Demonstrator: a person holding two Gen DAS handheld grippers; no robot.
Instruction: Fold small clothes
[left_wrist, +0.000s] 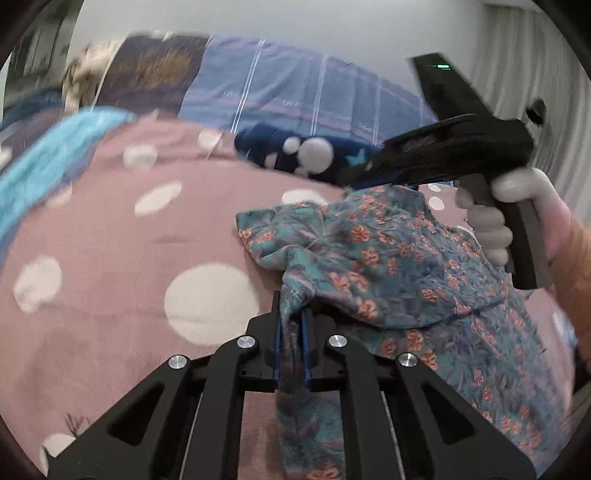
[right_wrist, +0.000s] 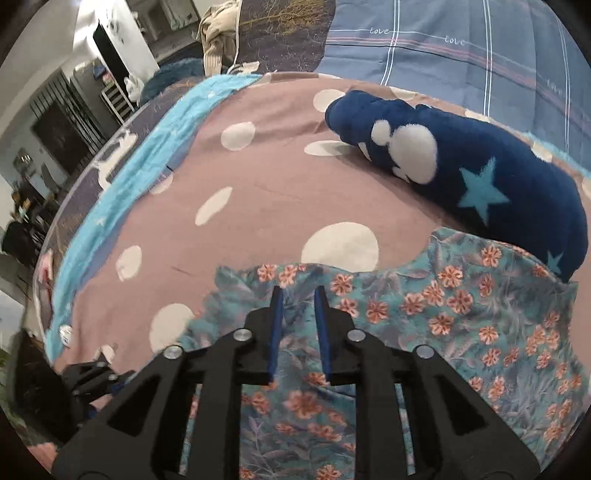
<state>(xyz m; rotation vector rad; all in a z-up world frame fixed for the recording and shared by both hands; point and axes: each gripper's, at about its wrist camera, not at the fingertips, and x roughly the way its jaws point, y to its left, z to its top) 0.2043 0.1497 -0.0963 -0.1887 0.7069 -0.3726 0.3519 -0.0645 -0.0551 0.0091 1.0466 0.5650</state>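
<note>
Left wrist view: the floral garment (left_wrist: 388, 258) lies rumpled on the polka-dot bed (left_wrist: 110, 221), thin, light and limp; its edges offer the best hold. The left tool (left_wrist: 291, 325) pinches a bunched edge. The right tool (right_wrist: 297, 332), angled downward above the cloth, stands narrowly apart, empty.

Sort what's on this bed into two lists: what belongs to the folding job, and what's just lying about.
Job in hand:
- teal floral thin-fabric garment
- left gripper, jaws shut on a fold of it
- right gripper, jaws open above it

Lying about:
- navy fleece bundle with white blobs and blue stars
- pink polka-dot bedsheet
- light blue fuzzy blanket
- blue checked quilt
</note>
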